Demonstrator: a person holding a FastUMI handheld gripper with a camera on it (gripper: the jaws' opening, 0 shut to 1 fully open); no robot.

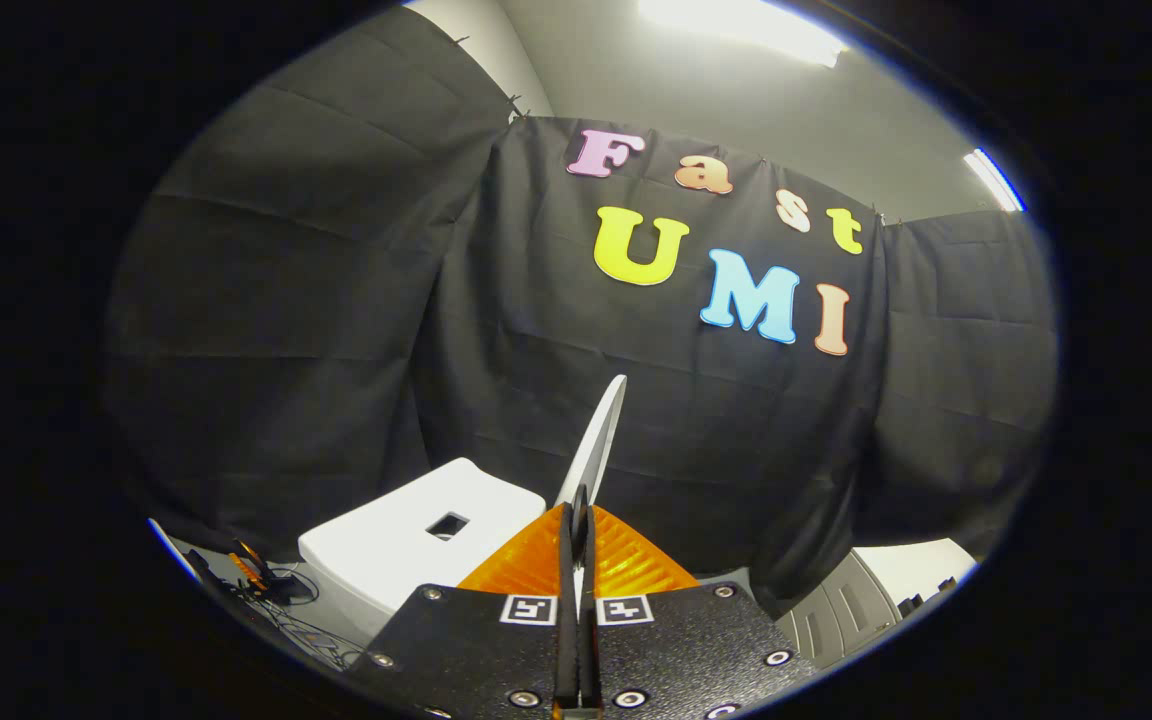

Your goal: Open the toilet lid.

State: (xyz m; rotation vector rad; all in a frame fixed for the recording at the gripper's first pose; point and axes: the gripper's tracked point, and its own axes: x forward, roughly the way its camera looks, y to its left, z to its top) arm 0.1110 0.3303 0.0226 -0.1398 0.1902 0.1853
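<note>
The white toilet lid (598, 432) shows edge-on as a thin blade that rises from between my fingers and tilts up against the black cloth. My gripper (579, 512) is shut on the lid's rim, with both orange fingers (526, 560) pressed flat on its two sides. Just left of the fingers sits the white toilet tank (386, 550), with a small dark rectangular opening (447, 524) in its top. The bowl and seat are hidden below the gripper body.
A grey ribbed panel (841, 605) and a white surface (911, 562) lie to the right of the fingers. Cables and a small orange tool (254, 572) lie on the floor left of the tank. Black cloth walls close in all round.
</note>
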